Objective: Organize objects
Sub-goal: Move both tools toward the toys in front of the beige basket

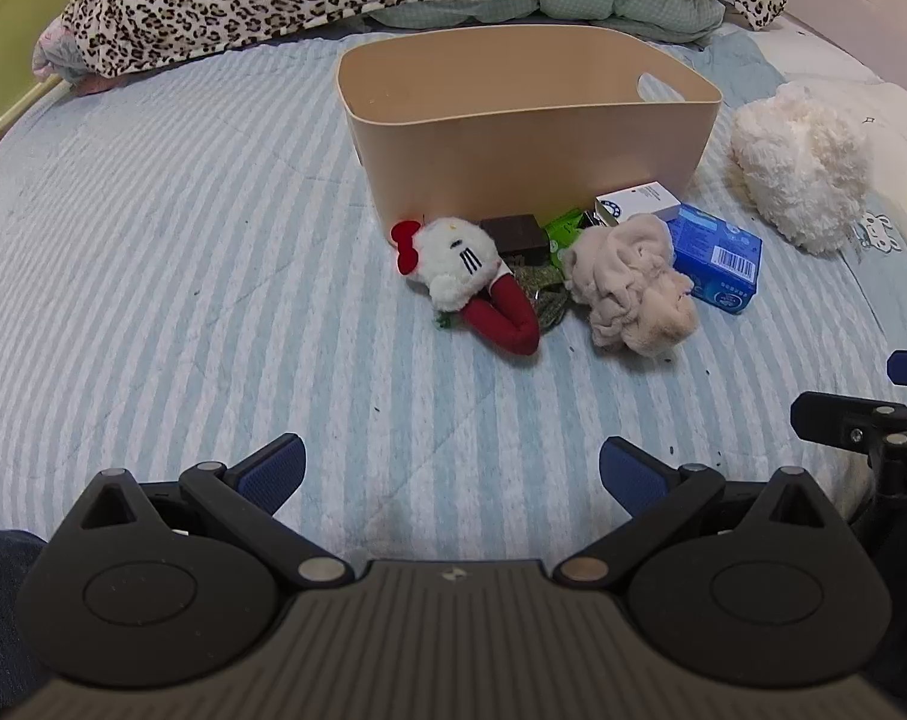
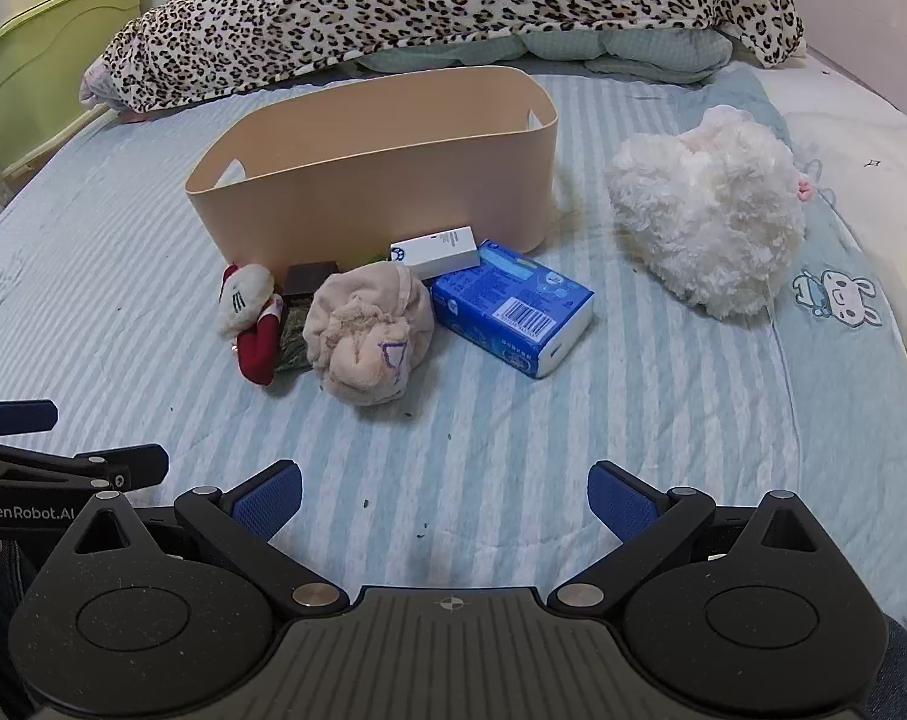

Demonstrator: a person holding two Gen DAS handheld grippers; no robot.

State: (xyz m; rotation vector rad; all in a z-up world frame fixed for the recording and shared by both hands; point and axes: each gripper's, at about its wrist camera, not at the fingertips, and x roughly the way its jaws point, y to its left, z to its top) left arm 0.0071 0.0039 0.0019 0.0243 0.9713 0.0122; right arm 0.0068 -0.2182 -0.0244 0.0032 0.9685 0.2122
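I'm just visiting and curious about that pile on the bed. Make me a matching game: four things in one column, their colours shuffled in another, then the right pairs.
Things:
1. storage bin
2. tissue pack
3. fluffy plush
4. blanket

Colours:
A. leopard print
B. blue
C. tan
D. cream white

Pairs: 1-C, 2-B, 3-D, 4-A

The left gripper (image 1: 452, 471) is showing matte black linkages, silver pivot pins and blue ribbed pads (image 1: 276, 471) ahead of a grey ridged housing. The right gripper (image 2: 445, 495) is looking identical; beside it, white "GenRobot.AI" lettering is showing on black.
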